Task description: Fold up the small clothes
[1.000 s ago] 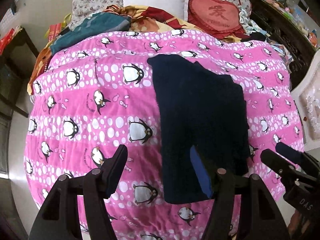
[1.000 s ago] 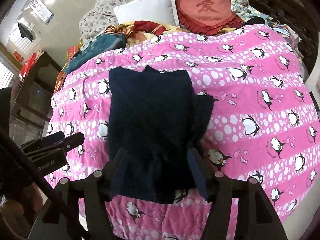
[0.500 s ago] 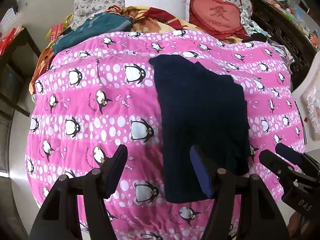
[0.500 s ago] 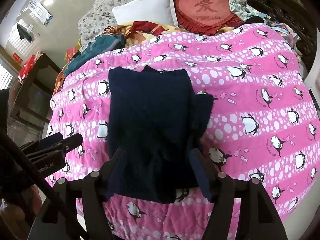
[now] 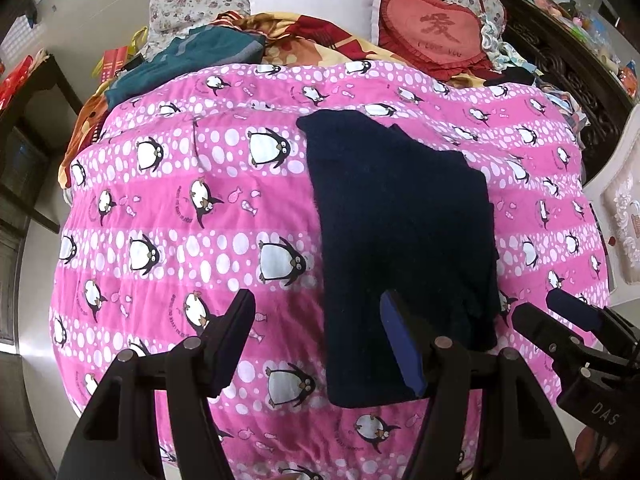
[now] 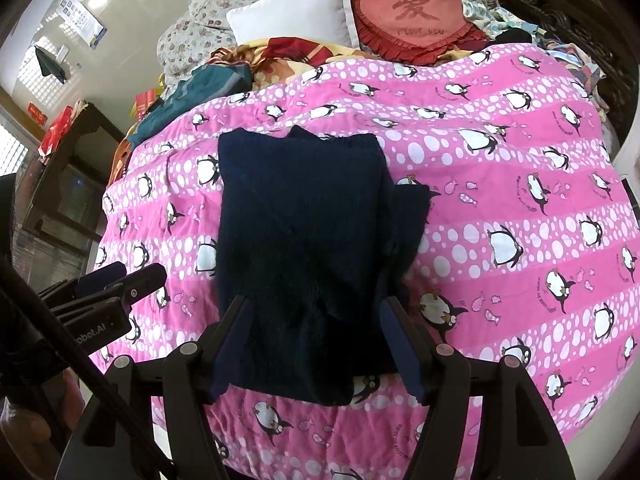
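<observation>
A dark navy garment (image 5: 400, 208) lies folded into a long strip on the pink penguin quilt (image 5: 200, 200), its near end toward me. My left gripper (image 5: 320, 320) hovers open over the garment's near left edge, with quilt and cloth showing between its fingers. In the right wrist view the same garment (image 6: 304, 208) runs away from me, a flap sticking out on its right side. My right gripper (image 6: 316, 308) stands open astride the near end, its blue pads clear of the cloth. Each gripper shows in the other's view: the right gripper (image 5: 560, 320), the left gripper (image 6: 120, 280).
The quilt (image 6: 500, 200) covers a bed. At its far end lie a white pillow (image 5: 316, 0), a red heart cushion (image 5: 436, 36), a teal cloth (image 5: 200, 56) and a patterned blanket. Dark wooden furniture (image 6: 68, 168) stands to the left and a carved dark frame (image 5: 568, 72) to the right.
The right gripper's jaws have spread slightly. The garment and the left gripper have stayed where they were.
</observation>
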Tool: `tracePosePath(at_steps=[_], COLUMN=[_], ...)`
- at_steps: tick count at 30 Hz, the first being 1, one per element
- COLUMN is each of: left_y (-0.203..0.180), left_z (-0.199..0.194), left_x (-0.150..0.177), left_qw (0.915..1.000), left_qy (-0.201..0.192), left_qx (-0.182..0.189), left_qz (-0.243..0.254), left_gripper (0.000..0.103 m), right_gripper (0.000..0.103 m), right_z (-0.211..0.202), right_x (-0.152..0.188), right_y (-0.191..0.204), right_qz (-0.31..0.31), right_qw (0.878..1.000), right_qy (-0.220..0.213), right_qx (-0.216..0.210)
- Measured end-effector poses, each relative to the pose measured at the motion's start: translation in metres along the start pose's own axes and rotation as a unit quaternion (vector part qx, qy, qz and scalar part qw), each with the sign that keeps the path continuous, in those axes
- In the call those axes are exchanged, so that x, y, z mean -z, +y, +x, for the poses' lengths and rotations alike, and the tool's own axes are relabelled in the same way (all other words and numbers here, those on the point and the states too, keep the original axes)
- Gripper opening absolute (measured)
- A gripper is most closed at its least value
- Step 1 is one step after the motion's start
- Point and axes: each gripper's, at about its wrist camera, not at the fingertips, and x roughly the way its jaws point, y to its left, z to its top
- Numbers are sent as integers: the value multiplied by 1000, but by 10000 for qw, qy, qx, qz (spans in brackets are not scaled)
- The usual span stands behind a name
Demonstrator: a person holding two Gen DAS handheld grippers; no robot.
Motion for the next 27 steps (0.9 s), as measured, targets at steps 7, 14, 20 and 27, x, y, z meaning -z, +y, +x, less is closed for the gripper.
tracePosePath(at_steps=[7,14,20,27], left_y=[-1,-3,-3,-2], left_z=[2,6,7,11], left_x=[-1,-2,-3,-4], left_qw=[10000,10000,10000,9999], left_qy=[29,64,73,109], left_qx=[17,24,22,42], left_qz=[-17,4,-21,-29], left_gripper=[64,64,64,64], right_gripper=[72,72,73,73], right_z=[2,6,7,10], right_x=[0,-2,-2,-5], right_y=[1,-1,0,-4], right_qz=[12,23,18,36], right_qw=[10000,10000,10000,9999], right_qy=[19,81,74,116], right_qx=[-7,-36,-33,-46])
